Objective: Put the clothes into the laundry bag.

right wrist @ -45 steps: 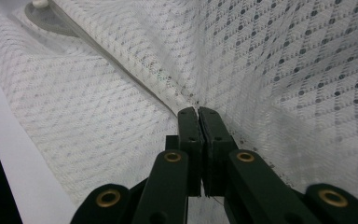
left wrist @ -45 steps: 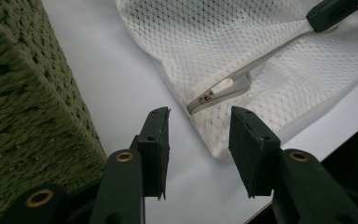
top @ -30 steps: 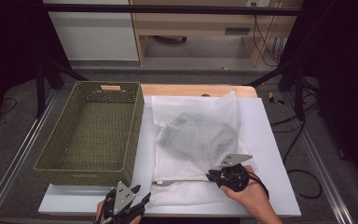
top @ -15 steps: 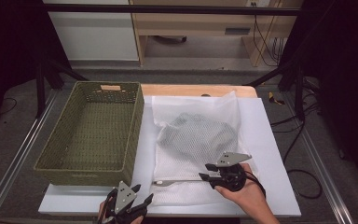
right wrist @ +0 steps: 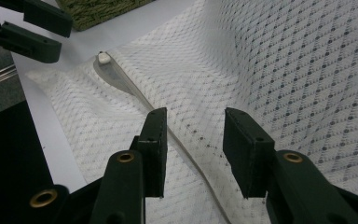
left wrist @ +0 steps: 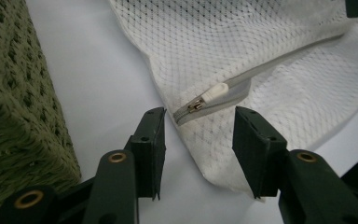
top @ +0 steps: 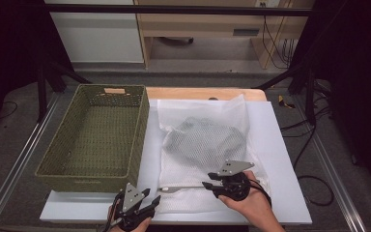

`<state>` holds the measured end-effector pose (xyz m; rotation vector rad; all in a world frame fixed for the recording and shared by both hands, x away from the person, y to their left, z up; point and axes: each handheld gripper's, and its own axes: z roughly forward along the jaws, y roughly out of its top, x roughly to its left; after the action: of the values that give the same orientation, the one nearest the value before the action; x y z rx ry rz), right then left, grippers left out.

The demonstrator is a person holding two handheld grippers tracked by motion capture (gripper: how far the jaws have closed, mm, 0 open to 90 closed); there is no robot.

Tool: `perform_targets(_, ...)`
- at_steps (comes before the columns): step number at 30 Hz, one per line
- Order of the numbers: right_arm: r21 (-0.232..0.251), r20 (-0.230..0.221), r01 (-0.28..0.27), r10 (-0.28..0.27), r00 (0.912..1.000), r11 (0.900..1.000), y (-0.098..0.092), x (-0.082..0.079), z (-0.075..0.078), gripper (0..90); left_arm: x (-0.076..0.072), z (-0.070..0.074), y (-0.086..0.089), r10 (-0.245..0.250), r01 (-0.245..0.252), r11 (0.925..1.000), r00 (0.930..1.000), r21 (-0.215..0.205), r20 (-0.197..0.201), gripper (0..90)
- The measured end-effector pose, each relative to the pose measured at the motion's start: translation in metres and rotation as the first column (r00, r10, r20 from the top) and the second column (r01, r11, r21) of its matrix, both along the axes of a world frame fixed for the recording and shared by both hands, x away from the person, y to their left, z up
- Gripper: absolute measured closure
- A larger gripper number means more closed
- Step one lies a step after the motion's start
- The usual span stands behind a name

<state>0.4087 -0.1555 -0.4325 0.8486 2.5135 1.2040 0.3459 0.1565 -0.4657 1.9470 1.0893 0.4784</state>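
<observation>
A white mesh bag (top: 203, 140) with a grey garment inside lies on the white table (top: 280, 159). Its grey zipper (top: 183, 187) runs along the near edge and ends at a white pull (left wrist: 214, 91) at the left corner. My left gripper (top: 152, 197) is at that corner, open. Its jaws have just been closing and flank the zipper end (left wrist: 198, 116) without pressing it. My right gripper (top: 206, 186) hovers open over the bag's near edge. Its jaws have just been closing a little, with the zipper line running between them (right wrist: 195, 116), and the pull (right wrist: 103, 57) lies farther off.
A green woven basket (top: 140, 135) stands empty at the left of the table, close beside the bag; its wall (left wrist: 9, 93) is just left of my left gripper. The table's near edge runs right below both hands. A metal frame surrounds the table.
Both hands stay about where they were. The right gripper's jaws stand wider apart than a second ago, off the zipper.
</observation>
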Motion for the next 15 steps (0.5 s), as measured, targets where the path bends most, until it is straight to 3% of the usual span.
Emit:
perform_targets(3,-0.005,-0.001,-0.004,0.004,1.0000,1.000,0.001,0.000,-0.001,60.4,0.007,-0.004,-0.003,0.007,-0.007,0.9999,0.9999,-0.013,-0.008,54.4)
perform_targets(4,-0.001,-0.002,-0.004,0.004,1.0000,1.000,0.002,-0.001,0.000,59.9,0.010,-0.008,-0.004,-0.001,0.001,1.0000,0.9999,0.001,-0.012,52.8)
perform_targets(15,0.009,0.016,0.000,0.000,0.9999,1.000,0.010,-0.002,0.003,52.9,0.011,-0.014,-0.006,-0.044,0.044,0.9989,0.9988,0.015,-0.022,41.1)
